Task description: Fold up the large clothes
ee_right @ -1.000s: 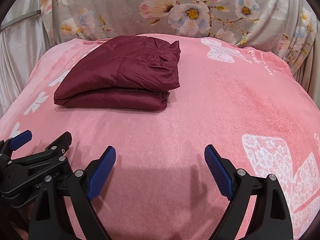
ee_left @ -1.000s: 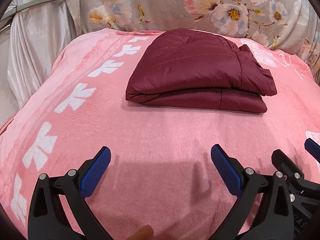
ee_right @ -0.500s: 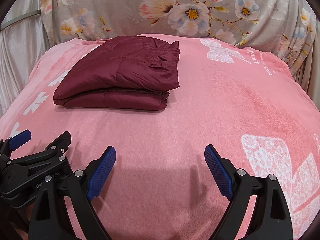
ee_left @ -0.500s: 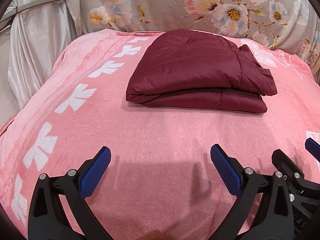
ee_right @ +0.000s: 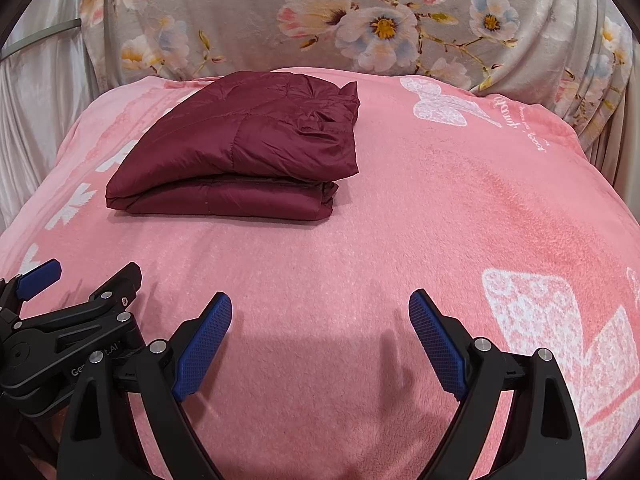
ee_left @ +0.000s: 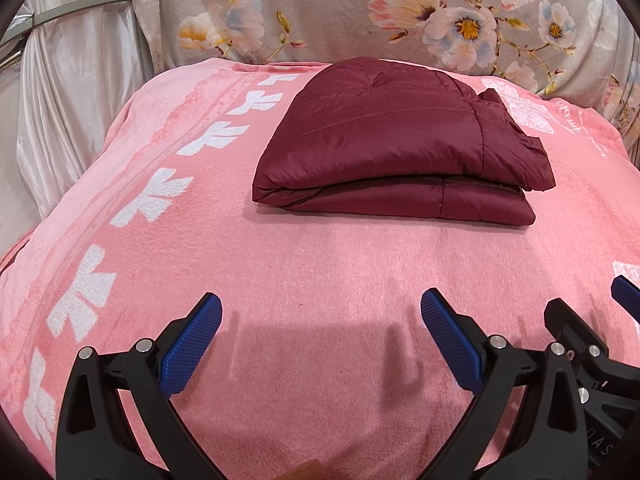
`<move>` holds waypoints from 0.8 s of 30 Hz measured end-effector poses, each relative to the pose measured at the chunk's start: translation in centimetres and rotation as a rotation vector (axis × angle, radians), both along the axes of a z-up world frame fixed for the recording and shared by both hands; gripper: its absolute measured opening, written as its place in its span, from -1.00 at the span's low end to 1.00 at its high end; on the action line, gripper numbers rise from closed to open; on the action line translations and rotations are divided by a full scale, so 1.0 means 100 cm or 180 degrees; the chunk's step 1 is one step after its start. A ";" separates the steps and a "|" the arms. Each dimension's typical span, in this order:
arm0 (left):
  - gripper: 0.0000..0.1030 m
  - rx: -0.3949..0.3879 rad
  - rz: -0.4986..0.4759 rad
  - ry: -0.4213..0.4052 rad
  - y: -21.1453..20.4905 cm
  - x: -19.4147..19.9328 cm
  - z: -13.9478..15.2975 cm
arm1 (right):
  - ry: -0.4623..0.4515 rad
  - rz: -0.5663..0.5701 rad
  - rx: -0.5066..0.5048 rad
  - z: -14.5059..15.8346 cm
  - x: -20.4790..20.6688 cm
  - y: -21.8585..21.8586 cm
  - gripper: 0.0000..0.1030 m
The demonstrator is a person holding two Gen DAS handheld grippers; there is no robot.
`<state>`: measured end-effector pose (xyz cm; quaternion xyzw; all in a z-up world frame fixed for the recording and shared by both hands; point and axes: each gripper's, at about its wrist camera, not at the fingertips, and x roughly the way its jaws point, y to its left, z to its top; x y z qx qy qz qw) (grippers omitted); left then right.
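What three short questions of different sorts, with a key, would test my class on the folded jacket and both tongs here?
1. True or false: the maroon jacket lies folded in layers on the pink blanket.
2. Multiple choice: the left tongs are A) shut on the jacket, B) open and empty, C) out of view.
3. Fill in: in the right wrist view, the jacket lies ahead and to the ____ of the right tongs.

Key
1. True.
2. B.
3. Left.
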<state>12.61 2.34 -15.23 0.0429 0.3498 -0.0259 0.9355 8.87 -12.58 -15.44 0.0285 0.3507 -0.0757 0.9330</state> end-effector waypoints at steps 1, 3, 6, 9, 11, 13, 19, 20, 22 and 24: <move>0.89 0.0001 0.0000 -0.0001 0.000 0.000 0.000 | -0.0001 0.0000 0.0000 0.000 0.000 0.000 0.70; 0.89 0.0000 -0.0001 -0.0001 0.000 0.000 0.000 | -0.0001 0.0001 -0.0001 0.000 0.000 0.000 0.70; 0.89 0.0001 0.0000 -0.0001 0.000 0.000 0.000 | 0.0000 0.0003 -0.0002 0.000 0.000 0.000 0.70; 0.89 0.0005 0.0001 0.0001 0.000 0.000 0.000 | 0.0002 0.0002 -0.0004 0.000 0.000 0.000 0.70; 0.89 0.0004 0.0001 0.0000 0.000 0.000 0.000 | -0.0001 0.0004 -0.0004 0.000 0.000 0.000 0.70; 0.89 0.0002 0.0000 -0.0002 0.000 0.000 0.000 | -0.0002 0.0002 -0.0005 0.000 0.000 -0.001 0.70; 0.87 0.0001 -0.0004 -0.0003 0.000 0.000 0.000 | -0.0004 0.0004 -0.0006 0.000 0.000 -0.001 0.70; 0.87 -0.0004 -0.0013 -0.0002 0.000 0.000 0.000 | -0.0007 0.0003 -0.0008 0.000 0.000 -0.001 0.70; 0.85 -0.0014 -0.0024 -0.0002 0.002 0.001 0.000 | -0.0004 0.0007 -0.0005 0.000 0.000 -0.001 0.70; 0.85 -0.0027 -0.0035 -0.0005 0.003 0.001 0.001 | -0.0007 0.0003 -0.0002 0.000 0.000 -0.002 0.70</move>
